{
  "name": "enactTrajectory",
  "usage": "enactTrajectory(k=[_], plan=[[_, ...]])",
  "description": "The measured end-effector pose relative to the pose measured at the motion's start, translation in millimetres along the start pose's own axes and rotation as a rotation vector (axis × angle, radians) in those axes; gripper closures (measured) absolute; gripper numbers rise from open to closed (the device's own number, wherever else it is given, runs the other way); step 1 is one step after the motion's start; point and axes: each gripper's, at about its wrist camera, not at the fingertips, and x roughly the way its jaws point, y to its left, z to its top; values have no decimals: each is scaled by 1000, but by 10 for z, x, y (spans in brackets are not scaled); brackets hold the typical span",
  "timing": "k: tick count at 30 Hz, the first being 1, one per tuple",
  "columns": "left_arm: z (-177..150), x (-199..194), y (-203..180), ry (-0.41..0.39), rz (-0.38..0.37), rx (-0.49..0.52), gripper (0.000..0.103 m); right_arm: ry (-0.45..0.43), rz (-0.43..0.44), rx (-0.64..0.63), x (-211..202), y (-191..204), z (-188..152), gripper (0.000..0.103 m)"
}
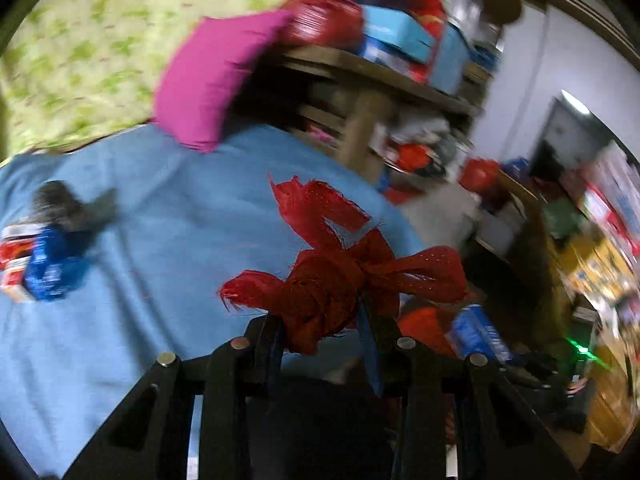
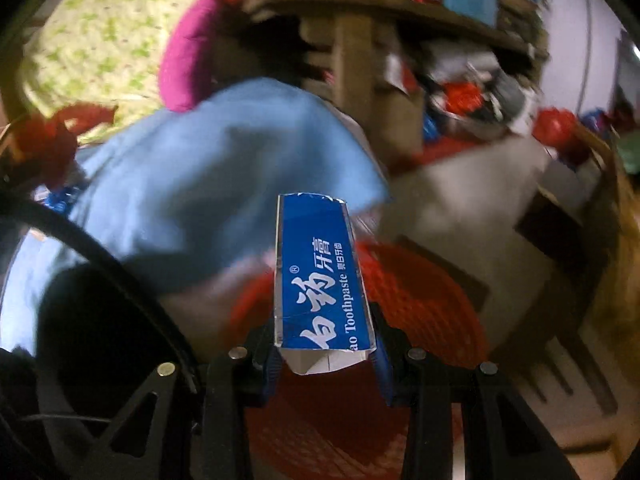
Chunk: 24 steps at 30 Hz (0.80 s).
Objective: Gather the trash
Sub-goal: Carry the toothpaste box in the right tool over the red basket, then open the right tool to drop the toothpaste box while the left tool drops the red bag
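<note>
My left gripper [image 1: 325, 322] is shut on a knotted red mesh ribbon [image 1: 340, 268], whose frayed ends spread out over a blue cloth [image 1: 160, 248]. In the right wrist view my right gripper [image 2: 326, 354] is shut on a blue toothpaste box [image 2: 318, 276] that sticks forward between the fingers. A red mesh basket [image 2: 420, 300] lies on the floor directly under and beyond that box. The red ribbon [image 2: 52, 140] and part of the left gripper show at the left edge of the right wrist view. More wrappers and small boxes [image 1: 36, 264] lie on the blue cloth at the left.
A magenta pillow [image 1: 212, 88] and a green flowered sheet [image 1: 88, 52] lie behind the blue cloth. A wooden shelf [image 1: 384, 76] crammed with boxes stands beyond. A low wooden table [image 2: 576, 184] stands at the right, with pale floor [image 2: 460, 200] between it and the basket.
</note>
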Motion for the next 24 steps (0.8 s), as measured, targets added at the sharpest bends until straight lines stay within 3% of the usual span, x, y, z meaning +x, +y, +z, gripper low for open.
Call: enactTrajectory(k=[12, 21, 24], plan=[[-225, 548, -917, 175, -144, 176, 68, 83, -17, 75, 187, -395, -306, 62], [-338, 781, -1176, 272, -186, 210, 68, 86, -11, 106, 178, -522, -377, 61], [-370, 817, -1196, 292, -187, 217, 67, 109, -14, 108, 243, -527, -375, 52]])
